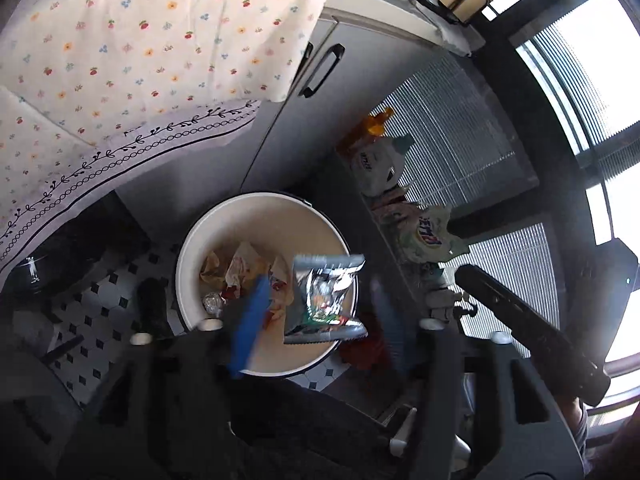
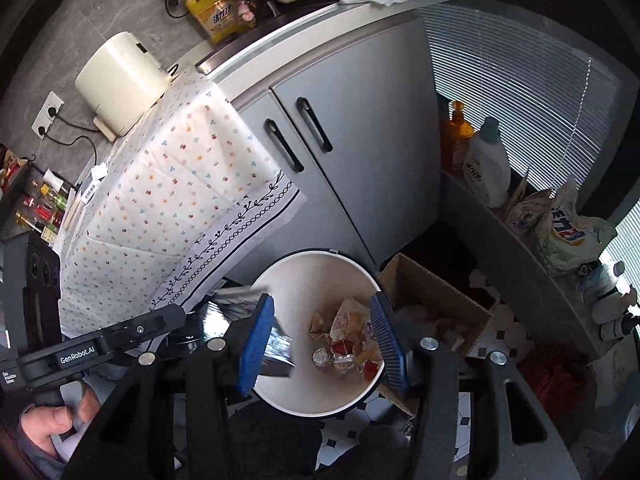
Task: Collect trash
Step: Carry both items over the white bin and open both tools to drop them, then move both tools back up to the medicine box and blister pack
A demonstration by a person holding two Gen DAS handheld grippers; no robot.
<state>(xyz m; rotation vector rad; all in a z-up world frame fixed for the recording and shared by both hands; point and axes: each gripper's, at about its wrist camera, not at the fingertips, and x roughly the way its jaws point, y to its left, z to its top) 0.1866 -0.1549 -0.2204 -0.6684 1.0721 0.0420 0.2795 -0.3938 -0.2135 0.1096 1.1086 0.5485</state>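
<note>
A round bin [image 1: 192, 248] with a white inside stands on the tiled floor and holds several crumpled wrappers [image 1: 240, 268] and a foil ball. A silver snack wrapper [image 1: 324, 300] hangs loose over the bin's mouth, between the wide-apart blue fingers [image 1: 248, 320] of my left gripper [image 1: 316, 320], and neither pad presses on it. In the right wrist view, my right gripper [image 2: 322, 344] stands open over the same bin [image 2: 320, 268] with nothing between its fingers. There the silver wrapper [image 2: 228, 312] shows partly behind the left blue finger.
An open cardboard box [image 2: 436, 304] sits right beside the bin. A grey cabinet [image 2: 360, 152] with black handles stands behind, and a floral cloth [image 2: 168, 208] hangs at the left. A ledge [image 2: 520, 240] along the window carries detergent bottles and bags. A red cloth [image 2: 556, 376] lies on the floor.
</note>
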